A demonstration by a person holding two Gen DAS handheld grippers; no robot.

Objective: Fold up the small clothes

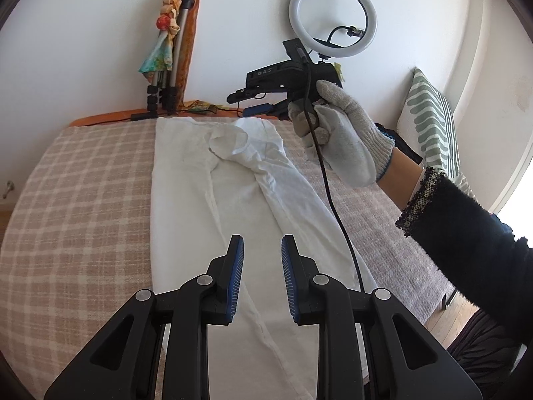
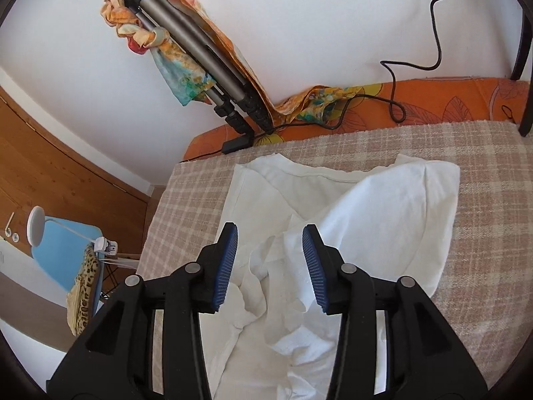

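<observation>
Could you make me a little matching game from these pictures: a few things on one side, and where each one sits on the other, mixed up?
Things:
1. white garment
2. ring light
3. folded tripod
4. striped cushion

Places:
A. leaning on the wall, wrapped in a colourful scarf
B. standing at the far right edge of the bed
C. spread on the checked blanket
D. upright behind the gloved hand

Pairs: 1-C, 2-D, 3-A, 4-B
</observation>
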